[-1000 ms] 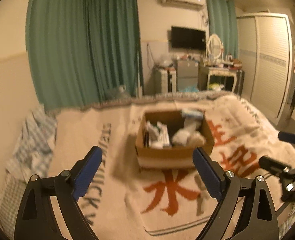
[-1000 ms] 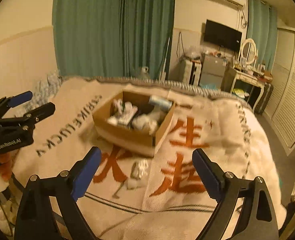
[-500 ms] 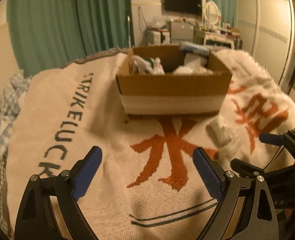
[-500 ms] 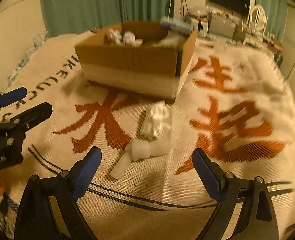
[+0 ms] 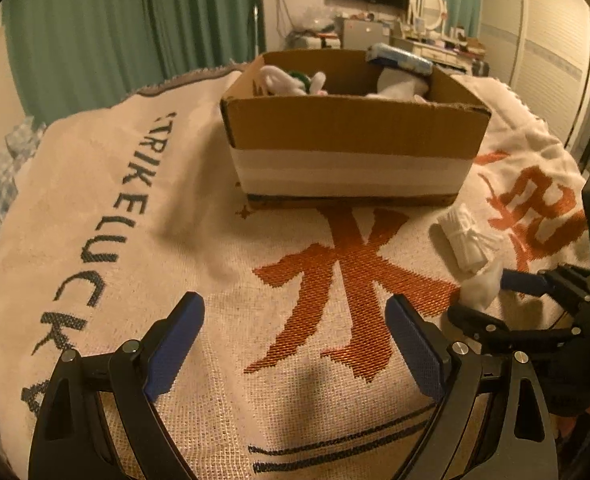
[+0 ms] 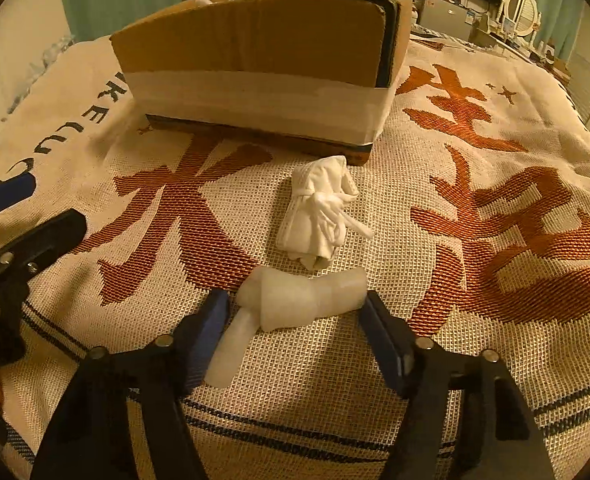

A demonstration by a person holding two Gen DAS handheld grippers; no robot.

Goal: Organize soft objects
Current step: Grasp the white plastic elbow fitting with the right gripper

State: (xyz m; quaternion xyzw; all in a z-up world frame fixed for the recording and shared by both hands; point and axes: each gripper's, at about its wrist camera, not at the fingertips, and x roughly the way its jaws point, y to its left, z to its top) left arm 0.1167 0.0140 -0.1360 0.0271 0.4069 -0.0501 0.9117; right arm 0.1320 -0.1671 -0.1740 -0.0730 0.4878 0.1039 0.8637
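A cardboard box [image 5: 351, 132] with several soft white items inside stands on the woven bedspread [image 5: 223, 264]; it also shows in the right wrist view [image 6: 255, 64]. In front of it lie a tied white cloth bundle [image 6: 321, 216] and a white rolled sock [image 6: 295, 306]. My right gripper [image 6: 295, 320] is open, its fingers on either side of the sock, down at the bedspread. My left gripper [image 5: 295, 340] is open and empty, low over the bedspread left of the right gripper [image 5: 491, 296]. The bundle shows in the left wrist view [image 5: 469, 240].
The bedspread [image 6: 475, 208] has orange characters and dark lettering. Green curtains [image 5: 135, 28], a dresser with a mirror [image 5: 427, 4], a TV and a wardrobe [image 5: 543, 52] stand beyond the bed. A checked cloth [image 5: 3, 168] lies at the left edge.
Both grippers have come down and forward toward the bedspread. The right gripper now straddles the white sock, which lay further ahead before. The box looms larger in both views.
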